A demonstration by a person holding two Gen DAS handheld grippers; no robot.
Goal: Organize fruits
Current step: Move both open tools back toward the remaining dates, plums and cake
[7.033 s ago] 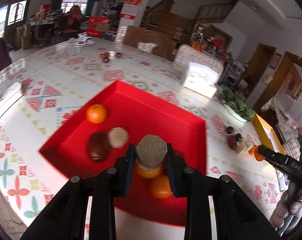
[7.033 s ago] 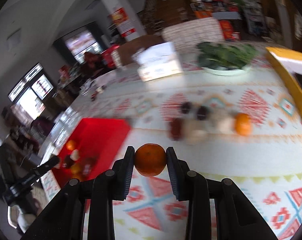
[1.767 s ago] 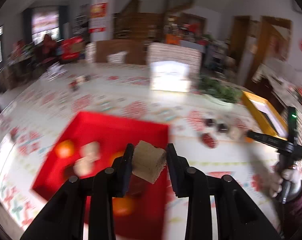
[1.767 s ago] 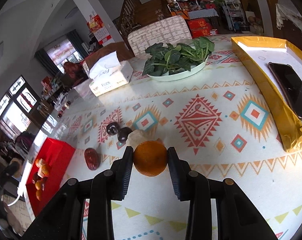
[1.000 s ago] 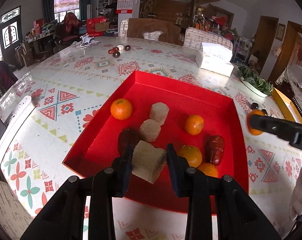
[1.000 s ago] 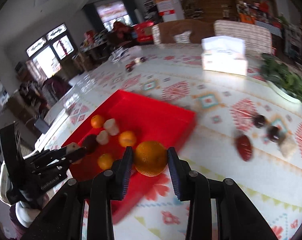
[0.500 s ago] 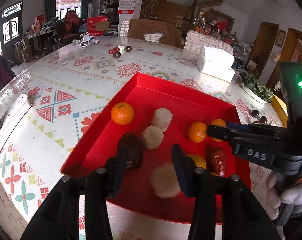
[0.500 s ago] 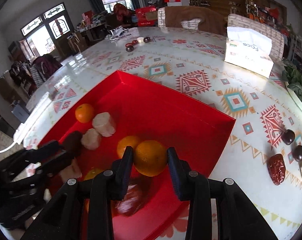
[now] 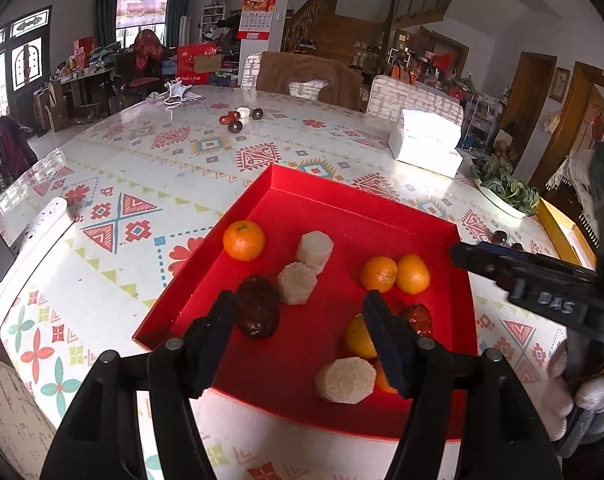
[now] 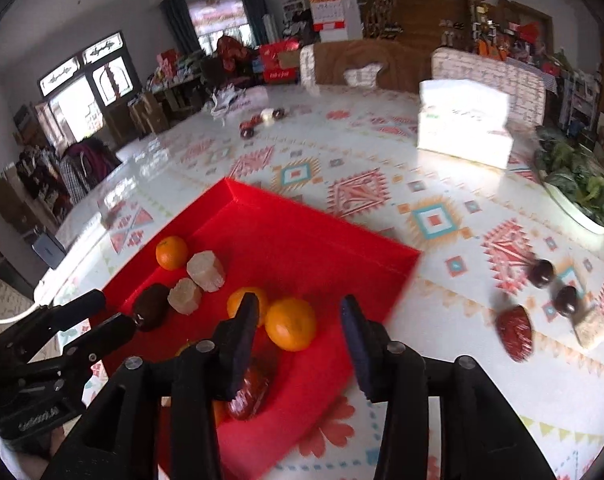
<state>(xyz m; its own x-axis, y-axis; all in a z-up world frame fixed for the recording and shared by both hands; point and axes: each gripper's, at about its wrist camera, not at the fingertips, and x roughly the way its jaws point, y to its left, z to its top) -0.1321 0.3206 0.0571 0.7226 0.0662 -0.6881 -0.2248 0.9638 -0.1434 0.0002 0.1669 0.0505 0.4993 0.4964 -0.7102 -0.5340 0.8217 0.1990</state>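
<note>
Red tray (image 9: 365, 208) holds glossy oranges (image 9: 411, 274), beige chunks; both grippers' jaws gape empty.

tissue box (image 9: 425, 145), greens plate (image 9: 505, 194), calendar (image 9: 260, 12)

A lived-in home, large dining table (image 9: 150, 168) under a patterned cloth, upholstered chairs (image 9: 307, 80) along it; wooden staircase (image 9: 333, 4), wall calendar (image 9: 260, 12), curtained window (image 9: 142, 12), tissue box (image 9: 425, 140)

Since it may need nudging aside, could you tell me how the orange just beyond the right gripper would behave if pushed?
The orange looks round and smooth, so it would probably roll rather than slide. It sits in the red tray against another orange, which could be knocked along. Its firm-looking skin suggests it should tolerate a gentle squeeze.
</note>
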